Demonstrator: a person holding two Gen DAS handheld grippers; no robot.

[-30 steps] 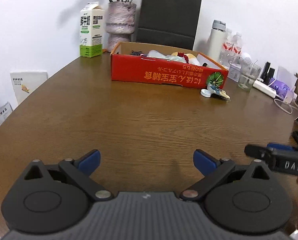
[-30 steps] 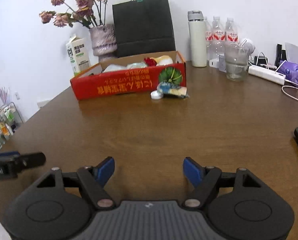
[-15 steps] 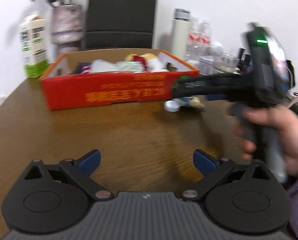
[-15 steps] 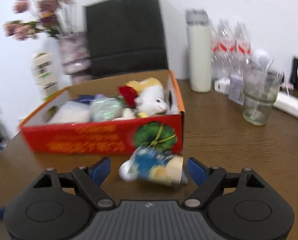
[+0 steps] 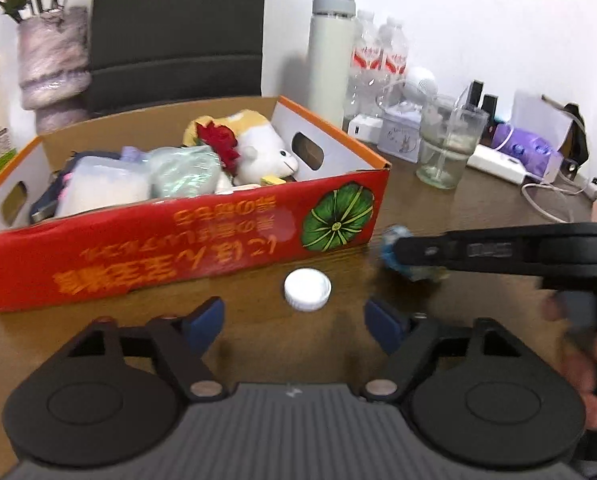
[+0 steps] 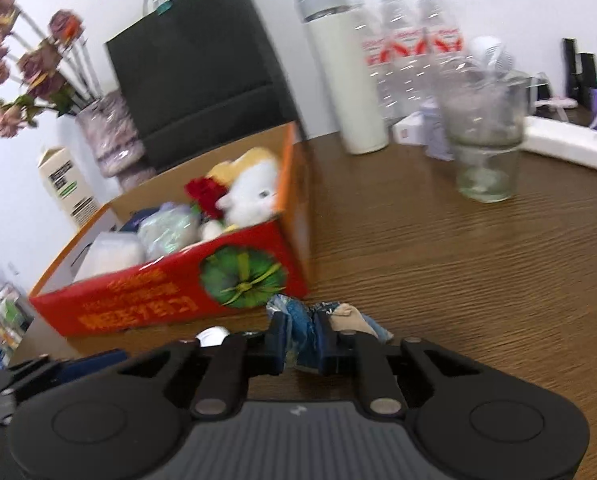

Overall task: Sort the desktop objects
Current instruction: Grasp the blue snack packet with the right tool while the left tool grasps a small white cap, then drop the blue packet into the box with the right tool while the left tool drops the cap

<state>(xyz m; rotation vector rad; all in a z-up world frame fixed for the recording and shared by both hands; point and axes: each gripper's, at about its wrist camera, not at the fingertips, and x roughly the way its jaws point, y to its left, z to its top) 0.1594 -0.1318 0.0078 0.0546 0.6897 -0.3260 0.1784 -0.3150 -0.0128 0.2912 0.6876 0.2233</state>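
Note:
A red cardboard box [image 5: 202, 236] [image 6: 150, 300] holds a white plush toy [image 5: 258, 152], packets and other small items. A white bottle cap [image 5: 307, 289] lies on the table in front of it, just ahead of my open left gripper [image 5: 294, 318]. My right gripper [image 6: 300, 338] is shut on a crumpled blue and tan wrapper [image 6: 302, 320] beside the box's right corner. In the left wrist view the right gripper [image 5: 402, 250] reaches in from the right with the wrapper [image 5: 394, 240].
Behind the box stand a black paper bag [image 6: 194, 64], a vase of dried flowers [image 6: 110, 136], a milk carton [image 6: 66, 184], a white thermos [image 5: 330, 56], water bottles [image 6: 410, 52] and a glass [image 5: 444, 148]. A power strip [image 6: 570, 148] and cables lie at the right.
Both grippers have moved forward to the box. The right gripper has closed on the wrapper. The left gripper now has the white cap just ahead of its open fingers.

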